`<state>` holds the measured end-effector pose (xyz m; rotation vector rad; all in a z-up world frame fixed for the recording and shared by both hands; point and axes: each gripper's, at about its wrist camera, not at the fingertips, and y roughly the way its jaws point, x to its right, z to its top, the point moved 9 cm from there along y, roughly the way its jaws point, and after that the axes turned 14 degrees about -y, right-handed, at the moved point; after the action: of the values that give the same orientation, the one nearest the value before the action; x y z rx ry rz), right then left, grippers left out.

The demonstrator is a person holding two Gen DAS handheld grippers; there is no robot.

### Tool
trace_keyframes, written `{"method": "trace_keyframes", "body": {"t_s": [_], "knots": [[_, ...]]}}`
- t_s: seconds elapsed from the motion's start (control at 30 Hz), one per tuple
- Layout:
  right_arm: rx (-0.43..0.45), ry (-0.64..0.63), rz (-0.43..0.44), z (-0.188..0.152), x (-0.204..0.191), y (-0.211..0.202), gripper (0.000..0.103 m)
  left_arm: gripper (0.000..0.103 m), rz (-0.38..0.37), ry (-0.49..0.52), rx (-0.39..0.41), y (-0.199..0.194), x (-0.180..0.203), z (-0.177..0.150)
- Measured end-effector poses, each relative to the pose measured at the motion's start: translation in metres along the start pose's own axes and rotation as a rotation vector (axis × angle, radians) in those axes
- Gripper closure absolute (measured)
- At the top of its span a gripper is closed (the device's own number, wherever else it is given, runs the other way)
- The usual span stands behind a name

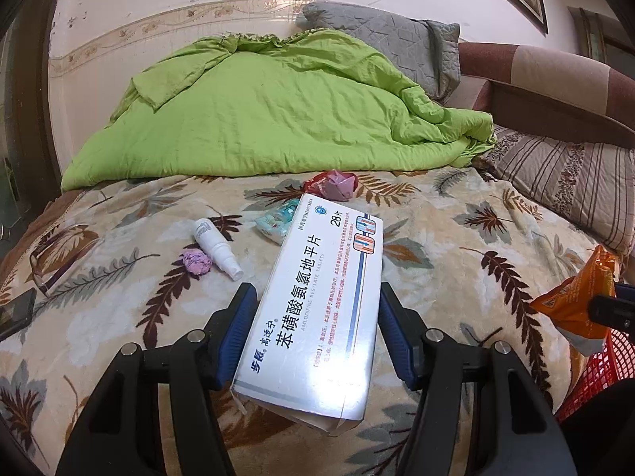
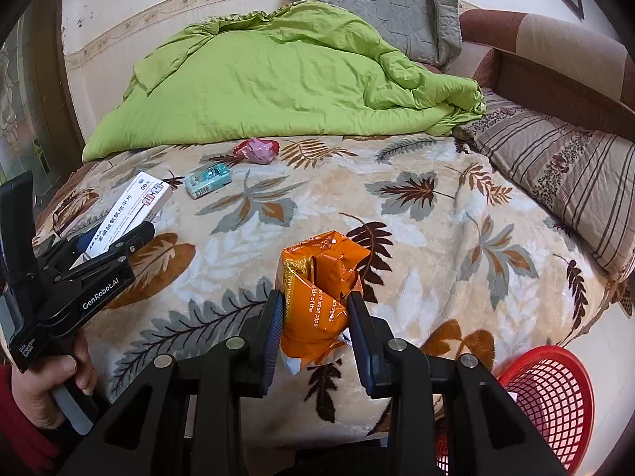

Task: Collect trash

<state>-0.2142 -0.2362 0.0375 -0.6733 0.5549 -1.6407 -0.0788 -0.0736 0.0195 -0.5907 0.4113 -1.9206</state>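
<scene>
My left gripper (image 1: 315, 297) is shut on a long white medicine box (image 1: 317, 301), held above the leaf-patterned blanket (image 1: 456, 246); the same box (image 2: 131, 206) and left gripper (image 2: 115, 242) show at the left of the right wrist view. My right gripper (image 2: 316, 299) is shut on a crumpled orange wrapper (image 2: 317, 285), also seen as the orange wrapper (image 1: 575, 297) at the right edge of the left wrist view. On the blanket lie a red-pink crumpled wrapper (image 2: 257, 150), a teal tissue pack (image 2: 208, 179), a purple paper ball (image 1: 195, 262) and a white spray bottle (image 1: 216, 246).
A red mesh basket (image 2: 555, 400) stands on the floor at the bed's near right corner. A green quilt (image 2: 278, 79) and a grey pillow (image 2: 377, 12) fill the far side. Glasses (image 1: 55, 261) and a phone (image 1: 16, 313) lie at the left. A striped pillow (image 2: 555, 166) sits right.
</scene>
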Motion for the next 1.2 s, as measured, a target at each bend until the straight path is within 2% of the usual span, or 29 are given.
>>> {"method": "trace_keyframes", "body": {"t_s": [0.73,0.97,1.2], "knots": [[0.003,0.032,0.016,0.003,0.004,0.002,0.068,0.043,0.012,-0.002,0.01,-0.001,-0.003,0.001],[0.017,0.052,0.004,0.011,0.018,0.003,0.068,0.043,0.001,-0.003,0.015,-0.002,-0.003,0.003],[0.042,0.151,0.097,0.017,0.025,0.018,0.068,0.043,-0.029,-0.012,0.031,-0.009,0.003,0.006]]}}
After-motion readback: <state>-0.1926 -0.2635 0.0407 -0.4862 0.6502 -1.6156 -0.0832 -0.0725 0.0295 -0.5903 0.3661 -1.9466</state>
